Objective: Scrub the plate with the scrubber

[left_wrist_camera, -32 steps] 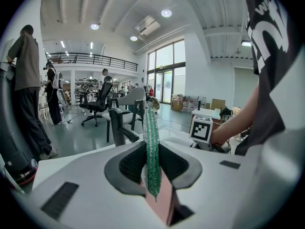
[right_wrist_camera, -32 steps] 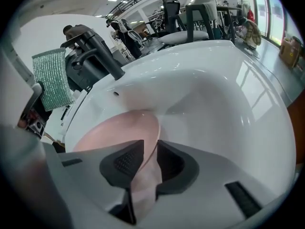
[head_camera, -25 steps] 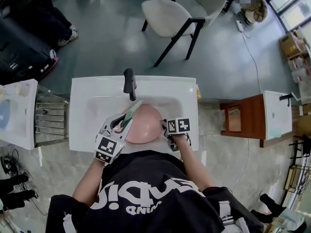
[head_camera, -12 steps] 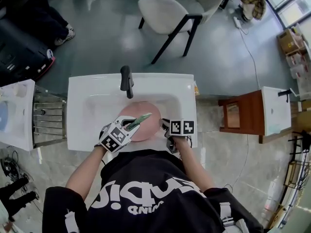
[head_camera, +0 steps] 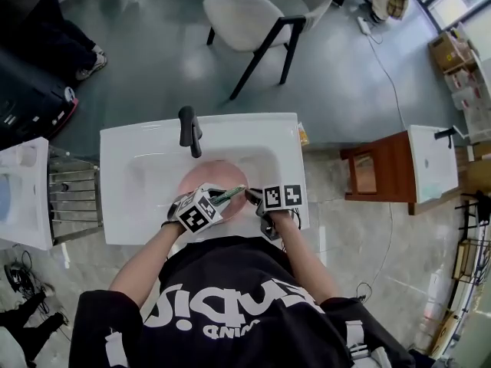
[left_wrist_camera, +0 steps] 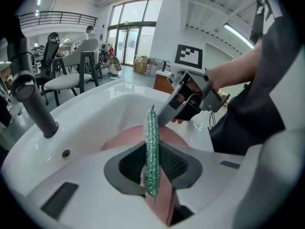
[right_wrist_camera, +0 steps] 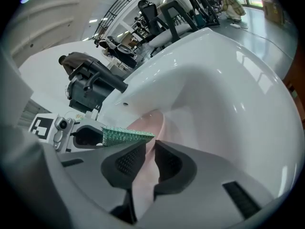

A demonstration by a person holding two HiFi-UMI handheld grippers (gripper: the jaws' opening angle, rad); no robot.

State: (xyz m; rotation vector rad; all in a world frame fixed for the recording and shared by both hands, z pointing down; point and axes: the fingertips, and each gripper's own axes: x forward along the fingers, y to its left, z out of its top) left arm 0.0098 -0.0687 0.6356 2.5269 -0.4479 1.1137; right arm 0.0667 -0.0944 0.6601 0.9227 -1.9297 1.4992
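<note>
Site: open-plan office or test hall | Evidence: white sink [head_camera: 130, 140] standing free on polished grey floor [head_camera: 153, 60]; second sink [head_camera: 431, 159] beside wooden stand [head_camera: 376, 176] | office chairs [left_wrist_camera: 50, 56], tall windows [left_wrist_camera: 126, 37], balcony railing [left_wrist_camera: 52, 19] | cardboard boxes [head_camera: 447, 50] near the wall.

White sink [head_camera: 245, 129], black faucet [head_camera: 188, 131], chair [head_camera: 245, 10] behind.

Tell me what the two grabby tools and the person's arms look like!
The left hand-held gripper and the right hand-held gripper each have a pale grey and white body, two dark grey ribbed pads and a cube covered in black-and-white square markers. A thin black cable hangs by the right one. The person wears a black T-shirt with white lettering and short sleeves.
</note>
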